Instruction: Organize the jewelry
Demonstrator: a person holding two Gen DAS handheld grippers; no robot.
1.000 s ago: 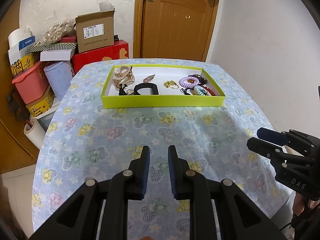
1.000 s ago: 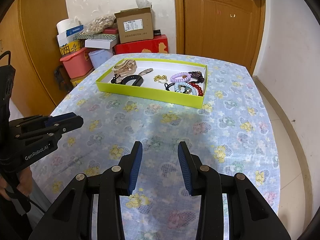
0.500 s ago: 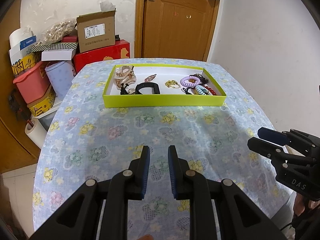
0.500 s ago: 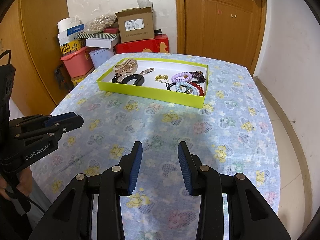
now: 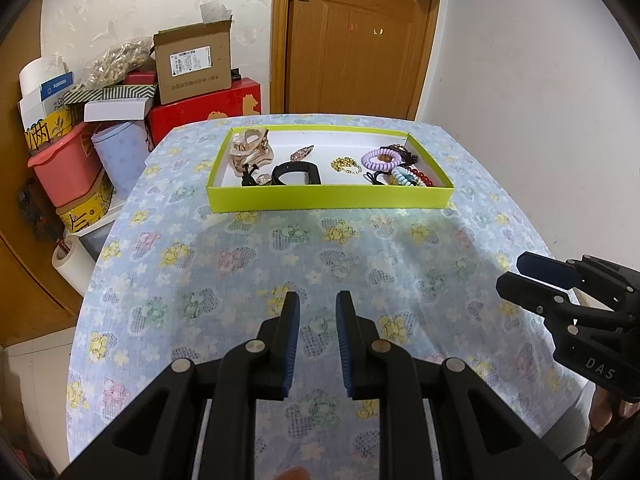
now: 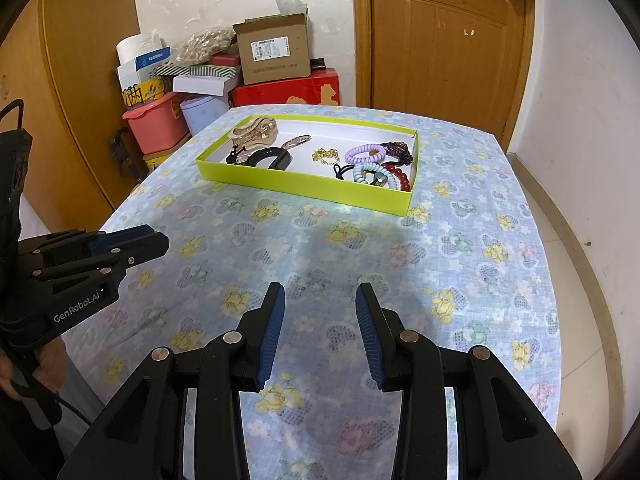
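Observation:
A lime-green tray sits at the far end of the flowered tablecloth. Inside it lie a beige hair claw, a black bangle, a gold chain, a purple coil hair tie, a pale blue coil tie and red beads. My left gripper hovers over the near cloth, open by a narrow gap, with nothing in it. My right gripper is beside it, open and empty.
Left of the table stand a pink bin, a red box and a cardboard box in a stack. A wooden door is behind the table. A white wall runs close along the right.

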